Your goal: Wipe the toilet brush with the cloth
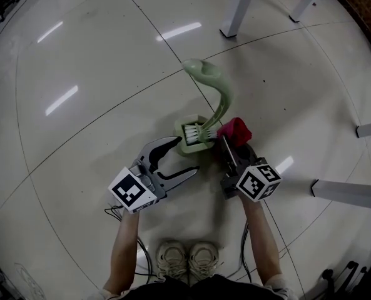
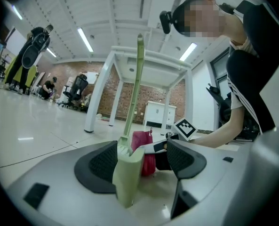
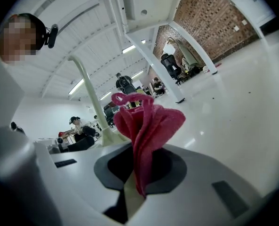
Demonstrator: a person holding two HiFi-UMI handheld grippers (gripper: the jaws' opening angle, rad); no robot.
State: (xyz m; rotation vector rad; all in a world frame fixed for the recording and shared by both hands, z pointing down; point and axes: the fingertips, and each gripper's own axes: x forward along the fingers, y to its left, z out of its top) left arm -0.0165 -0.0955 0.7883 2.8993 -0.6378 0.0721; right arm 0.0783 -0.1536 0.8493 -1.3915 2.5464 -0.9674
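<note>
**Head view.** Centre of frame: a pale green toilet brush stands bristles-down in its square holder on the glossy white floor, its curved handle rising toward the upper middle.

Lower left of centre: the left claw, jaws spread wide, tips just beside the holder's near corner.

Lower right of centre: the right claw, clamped on a bunched red cloth that lies just right of the bristles.

**Left gripper view.** The left claw is wide open. A corner of the holder stands between the pads, nearer the left one; contact cannot be judged. The cloth shows behind.

**Right gripper view.** The right claw is closed on the cloth, whose folds stand up above the pads. The brush handle rises at left.
</note>
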